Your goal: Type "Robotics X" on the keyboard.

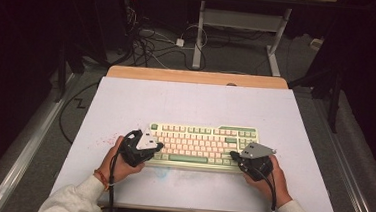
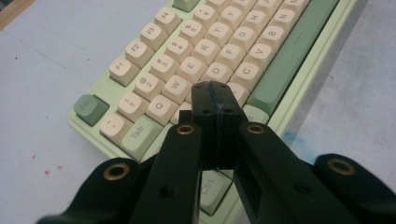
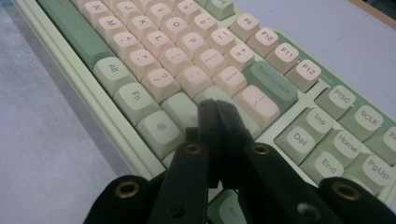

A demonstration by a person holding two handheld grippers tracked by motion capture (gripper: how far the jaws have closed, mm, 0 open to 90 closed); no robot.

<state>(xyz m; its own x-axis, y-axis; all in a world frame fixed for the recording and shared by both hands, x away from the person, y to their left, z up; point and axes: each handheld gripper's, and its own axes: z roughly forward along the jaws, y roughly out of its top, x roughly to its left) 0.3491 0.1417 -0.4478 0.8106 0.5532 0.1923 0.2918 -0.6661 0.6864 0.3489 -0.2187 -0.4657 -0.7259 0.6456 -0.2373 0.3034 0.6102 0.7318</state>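
A pale green keyboard (image 1: 200, 146) with cream and green keys lies in the middle of the white table top. My left gripper (image 1: 158, 146) hangs over its left end, jaws pressed together with nothing between them; in the left gripper view its tips (image 2: 214, 95) hover above the keys near the A and Z rows of the keyboard (image 2: 196, 56). My right gripper (image 1: 233, 155) is at the keyboard's right front part, also shut and empty. In the right gripper view its tips (image 3: 215, 112) sit over the green keys below Backspace on the keyboard (image 3: 187, 60).
The white table top (image 1: 196, 106) has a wooden strip along its far edge (image 1: 198, 77). Faint red specks mark the surface left of the keyboard (image 1: 104, 141) and a blue smudge lies in front of it (image 1: 163, 173). Cables and desk legs fill the dark floor beyond.
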